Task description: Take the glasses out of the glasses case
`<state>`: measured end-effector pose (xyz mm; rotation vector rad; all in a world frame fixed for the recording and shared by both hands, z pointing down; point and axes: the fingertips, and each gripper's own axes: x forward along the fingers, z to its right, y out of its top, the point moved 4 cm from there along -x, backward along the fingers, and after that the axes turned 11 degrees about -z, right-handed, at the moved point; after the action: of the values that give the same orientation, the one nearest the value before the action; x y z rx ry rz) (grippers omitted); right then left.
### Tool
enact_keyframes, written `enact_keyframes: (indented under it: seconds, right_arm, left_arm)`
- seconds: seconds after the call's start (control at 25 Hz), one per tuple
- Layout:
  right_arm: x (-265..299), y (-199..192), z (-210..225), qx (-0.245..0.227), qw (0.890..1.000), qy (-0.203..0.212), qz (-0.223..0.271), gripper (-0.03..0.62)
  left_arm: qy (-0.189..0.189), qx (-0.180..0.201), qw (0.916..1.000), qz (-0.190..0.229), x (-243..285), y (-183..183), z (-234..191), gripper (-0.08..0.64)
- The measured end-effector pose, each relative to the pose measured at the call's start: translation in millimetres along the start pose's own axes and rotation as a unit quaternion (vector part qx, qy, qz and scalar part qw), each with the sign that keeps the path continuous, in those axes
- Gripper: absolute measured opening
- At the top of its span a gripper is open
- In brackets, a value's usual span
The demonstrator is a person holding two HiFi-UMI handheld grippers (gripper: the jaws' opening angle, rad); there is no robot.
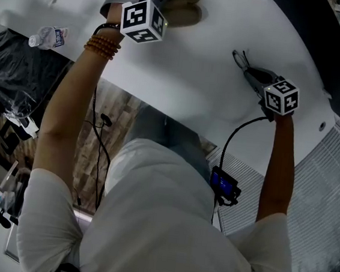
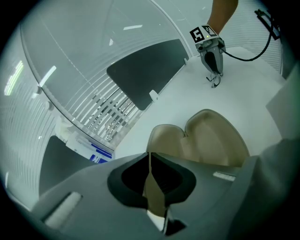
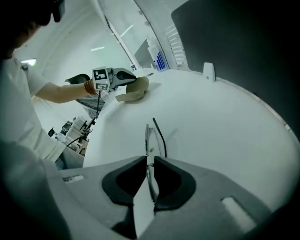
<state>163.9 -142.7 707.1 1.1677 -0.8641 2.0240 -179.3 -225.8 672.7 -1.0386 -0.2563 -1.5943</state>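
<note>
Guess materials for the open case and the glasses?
The glasses case: tan, matte, no glare; looks like faux leather or a fabric-lined shell, can't tell which. The glasses: thin wire frame, probably metal; dark temple, possibly plastic-coated.

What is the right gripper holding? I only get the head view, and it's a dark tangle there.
Observer: The right gripper is shut on the glasses, pinching the thin frame edge-on; one temple sticks out ahead.
Operator: Is the case empty?
Observer: Yes, the glasses case lies open, both tan halves bare.
Operator: What holds it?
Observer: The left gripper, shut on its near rim.
</note>
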Motion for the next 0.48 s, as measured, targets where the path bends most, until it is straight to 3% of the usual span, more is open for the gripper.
enact_keyframes:
  seconds: [0.48]
  right_arm:
    - [-27, 3, 8, 0.026, 0.998, -0.023, 0.056, 0.087]
  left_arm:
    - [0.009, -0.001, 0.9999, 0.006, -18, 3, 0, 0.044]
